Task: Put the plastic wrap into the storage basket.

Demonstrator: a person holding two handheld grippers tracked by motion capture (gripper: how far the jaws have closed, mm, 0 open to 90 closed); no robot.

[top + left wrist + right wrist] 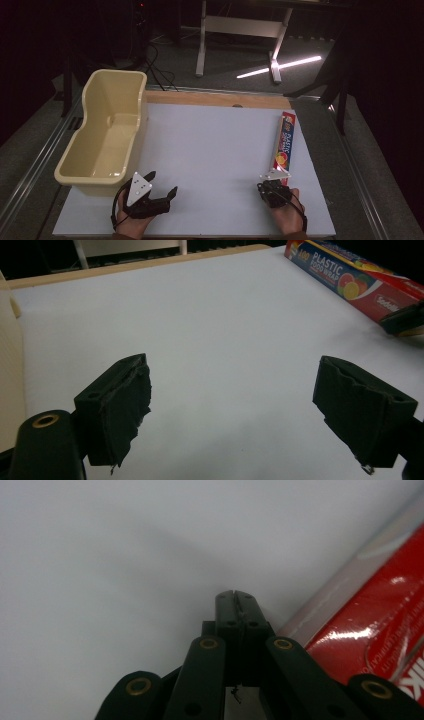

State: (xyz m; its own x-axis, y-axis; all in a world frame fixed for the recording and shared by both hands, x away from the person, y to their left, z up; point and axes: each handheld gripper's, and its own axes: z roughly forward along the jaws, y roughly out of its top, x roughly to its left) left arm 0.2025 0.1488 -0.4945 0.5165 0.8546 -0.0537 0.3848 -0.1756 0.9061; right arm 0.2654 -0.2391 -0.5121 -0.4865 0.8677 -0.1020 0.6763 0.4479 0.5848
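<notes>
A long red box of plastic wrap point(284, 140) lies on the white board point(215, 145) at the right, running front to back. My right gripper point(271, 177) sits at the box's near end, jaws shut with nothing between them; in the right gripper view its tip point(235, 597) rests just left of the red box point(380, 625). Near the front left, my left gripper point(162, 184) stands open over bare board. In the left gripper view its jaws are wide apart point(235, 405) and the box point(355, 280) lies far right.
A cream plastic tub point(107, 130), open and with nothing in it, stands at the board's left edge, close to my left gripper. A wooden strip point(215, 99) borders the board's far side. White table legs point(240, 30) stand on the dark floor beyond.
</notes>
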